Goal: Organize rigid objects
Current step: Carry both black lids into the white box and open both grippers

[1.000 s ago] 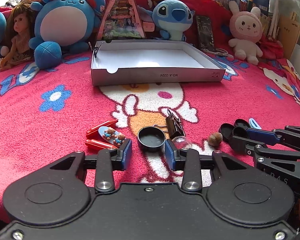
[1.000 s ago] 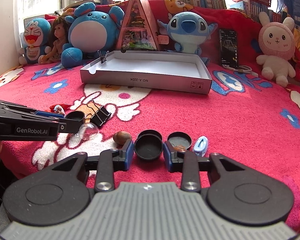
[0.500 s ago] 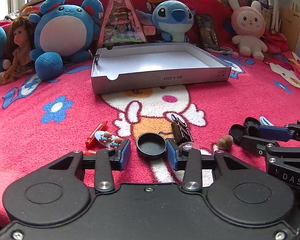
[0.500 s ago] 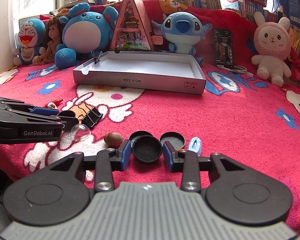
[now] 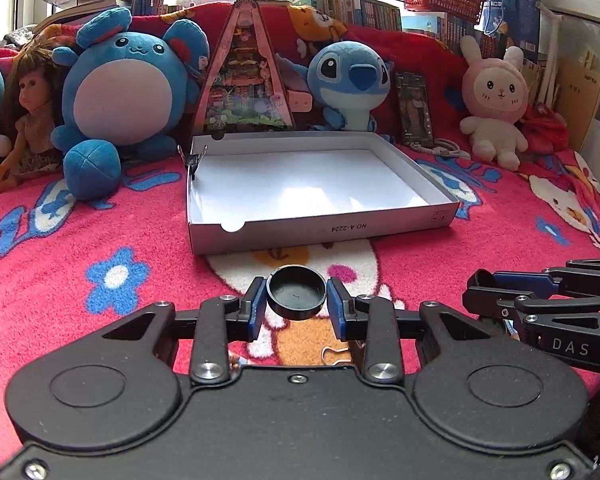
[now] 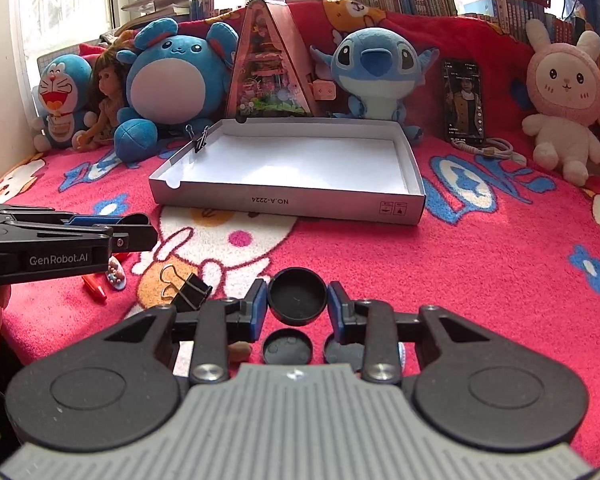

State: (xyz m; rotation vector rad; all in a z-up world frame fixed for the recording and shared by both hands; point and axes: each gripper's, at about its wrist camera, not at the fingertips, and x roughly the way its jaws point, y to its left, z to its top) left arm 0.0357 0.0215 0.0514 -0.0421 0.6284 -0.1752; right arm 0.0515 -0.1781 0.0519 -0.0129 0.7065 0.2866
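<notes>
Above the pink blanket, the left gripper grips a black cap between its blue pads, lifted in front of the white box. Beside it, the right gripper clamps a second black cap, while two more caps, a binder clip and red clips lie on the blanket below.

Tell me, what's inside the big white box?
The white box looks empty inside: only its bare white bottom shows. A black binder clip is clipped on its left wall. The front wall hides a thin strip of the bottom just behind it.
</notes>
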